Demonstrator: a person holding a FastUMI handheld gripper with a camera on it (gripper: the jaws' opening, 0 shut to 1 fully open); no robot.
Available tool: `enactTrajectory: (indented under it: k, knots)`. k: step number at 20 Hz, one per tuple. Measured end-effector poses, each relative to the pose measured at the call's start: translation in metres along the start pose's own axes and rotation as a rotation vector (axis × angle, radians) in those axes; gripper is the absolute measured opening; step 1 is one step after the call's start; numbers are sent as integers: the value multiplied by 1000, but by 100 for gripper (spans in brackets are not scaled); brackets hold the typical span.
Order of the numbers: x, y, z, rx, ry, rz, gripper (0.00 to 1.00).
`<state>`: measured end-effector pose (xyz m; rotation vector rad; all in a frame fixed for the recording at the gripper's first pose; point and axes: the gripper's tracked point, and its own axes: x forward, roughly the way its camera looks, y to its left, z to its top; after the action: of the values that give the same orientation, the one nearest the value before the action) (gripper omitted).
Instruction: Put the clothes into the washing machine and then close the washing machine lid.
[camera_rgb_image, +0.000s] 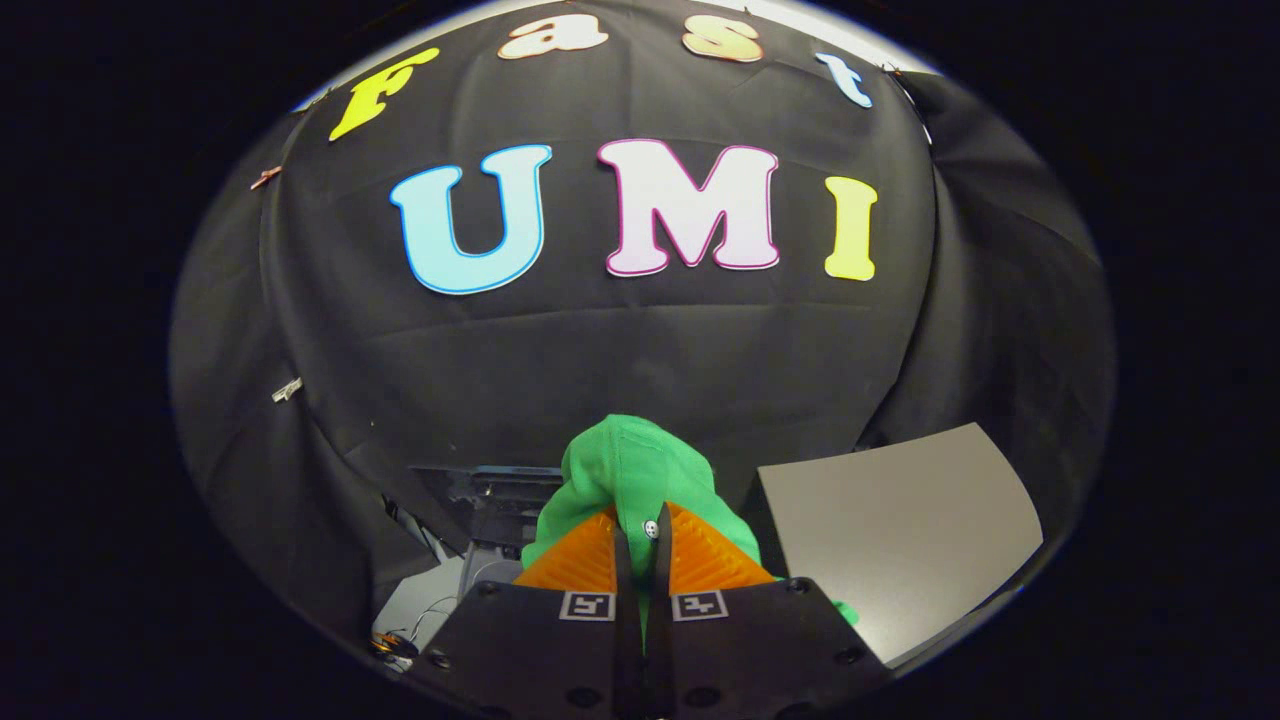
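Note:
My gripper (641, 528) is shut on a green garment (628, 467), which bunches up over and ahead of the two fingertips and carries a small white button beside them. The cloth hangs lifted in front of the black booth wall. Behind and below the garment, to its left, a dark part of the washing machine (500, 495) shows, mostly hidden by the cloth and the fingers. Whether its lid stands up or down I cannot tell.
A grey table top (900, 530) lies to the right of the fingers. A pale grey surface (425, 600) with thin cables sits low to the left. The black cloth wall (640, 360) closes off the space beyond.

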<state>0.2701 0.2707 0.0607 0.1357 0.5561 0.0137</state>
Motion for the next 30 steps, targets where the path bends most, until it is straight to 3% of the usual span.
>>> enactTrajectory:
  k: [14, 30]
  knots:
    - [55, 57, -83, -58, 68, 16, 6]
    - [150, 63, -214, -68, 138, 22, 6]
